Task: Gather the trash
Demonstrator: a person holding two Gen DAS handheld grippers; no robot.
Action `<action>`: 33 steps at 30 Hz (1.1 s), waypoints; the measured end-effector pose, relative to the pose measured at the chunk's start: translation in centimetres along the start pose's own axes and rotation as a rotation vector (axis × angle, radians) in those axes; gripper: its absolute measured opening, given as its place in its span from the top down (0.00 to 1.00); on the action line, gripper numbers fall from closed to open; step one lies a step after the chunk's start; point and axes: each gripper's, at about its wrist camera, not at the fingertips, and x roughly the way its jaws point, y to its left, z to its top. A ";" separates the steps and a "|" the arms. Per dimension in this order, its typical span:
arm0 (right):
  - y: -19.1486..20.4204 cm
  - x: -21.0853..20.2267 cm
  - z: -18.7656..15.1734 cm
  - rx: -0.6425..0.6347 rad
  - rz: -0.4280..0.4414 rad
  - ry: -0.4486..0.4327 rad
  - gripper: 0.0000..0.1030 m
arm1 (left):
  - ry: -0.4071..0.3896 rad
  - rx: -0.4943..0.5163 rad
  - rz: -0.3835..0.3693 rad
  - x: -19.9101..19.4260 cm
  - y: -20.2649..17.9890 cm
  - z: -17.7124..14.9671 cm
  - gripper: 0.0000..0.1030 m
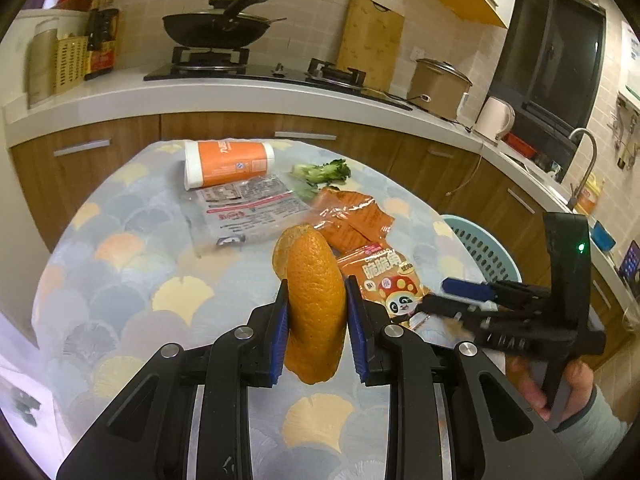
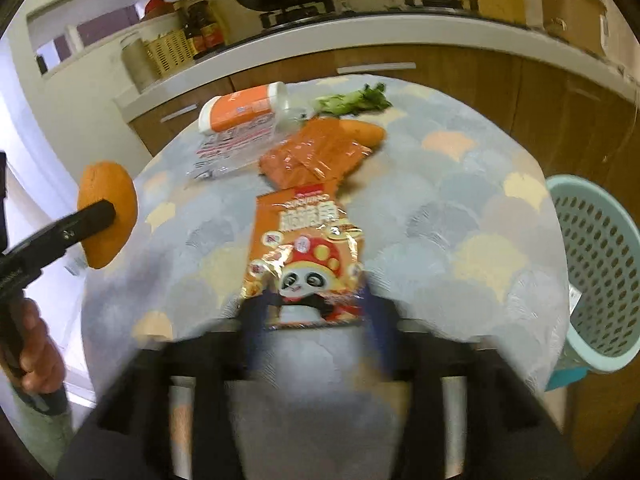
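A home kitchen: gas stove [image 1: 256, 70] with wok [image 1: 218, 30], wood cabinets [image 1: 100, 160], sink faucet [image 1: 582, 164].

A black wok [image 1: 218, 28] sits on the gas stove [image 1: 256, 70] along the white counter [image 1: 120, 98]. A wooden cutting board [image 1: 370, 40] leans against the tiled wall beside a brown cooker pot [image 1: 438, 86] and a pale kettle [image 1: 494, 118]. A curved tap [image 1: 586, 160] stands at the right.

Orange peel [image 1: 316, 304] held upright; panda snack wrapper [image 2: 308, 256] lies flat.
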 end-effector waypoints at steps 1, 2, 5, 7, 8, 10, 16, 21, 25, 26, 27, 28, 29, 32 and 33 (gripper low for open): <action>0.2 0.4 0.3 -0.002 -0.006 0.000 0.34 | -0.002 0.000 0.003 -0.2 0.1 0.0 0.76; 0.0 0.8 0.6 0.005 -0.002 0.002 0.34 | -0.005 -0.002 0.008 -0.4 0.2 0.0 0.76; -1.0 2.9 1.3 0.031 -0.010 0.046 0.34 | -0.009 -0.015 0.020 -0.8 0.7 -0.1 0.76; -1.3 4.0 1.3 0.026 -0.010 0.071 0.34 | -0.011 -0.025 0.023 -1.0 1.0 -0.1 0.74; -1.2 4.3 1.3 0.018 -0.017 0.073 0.34 | -0.013 -0.036 0.019 -1.1 1.3 -0.1 0.74; -0.9 4.6 1.3 -0.003 -0.023 0.079 0.30 | -0.016 -0.045 0.021 -1.2 1.7 -0.1 0.74; 1.5 6.0 1.9 -0.122 -0.097 0.100 0.30 | -0.004 -0.041 -0.001 -0.5 1.2 -0.2 0.74; 1.7 5.4 2.0 -0.127 -0.061 0.073 0.87 | 0.010 -0.028 -0.019 0.0 0.2 -0.3 0.73; 1.3 3.5 1.8 -0.096 -0.039 0.032 0.95 | 0.015 -0.002 -0.027 0.5 -1.0 0.3 0.73; 1.0 2.9 2.0 -0.086 -0.038 0.020 0.95 | 0.015 0.006 -0.030 0.7 -1.4 0.4 0.73; 0.7 2.1 2.0 -0.075 -0.038 0.003 0.96 | 0.014 0.012 -0.035 0.8 -1.8 0.7 0.73; 0.2 1.0 2.2 -0.064 -0.041 -0.022 0.97 | 0.013 0.023 -0.042 1.0 -2.4 1.0 0.73; -0.2 0.3 2.4 -0.058 -0.045 -0.038 0.97 | 0.011 0.033 -0.047 1.2 -2.8 1.2 0.73; -2.0 -2.6 3.1 -0.033 -0.070 -0.099 0.98 | 0.009 0.076 -0.068 2.1 -4.9 2.2 0.73; -2.7 -3.5 3.3 -0.022 -0.078 -0.116 0.98 | 0.008 0.091 -0.078 2.5 -5.8 2.6 0.73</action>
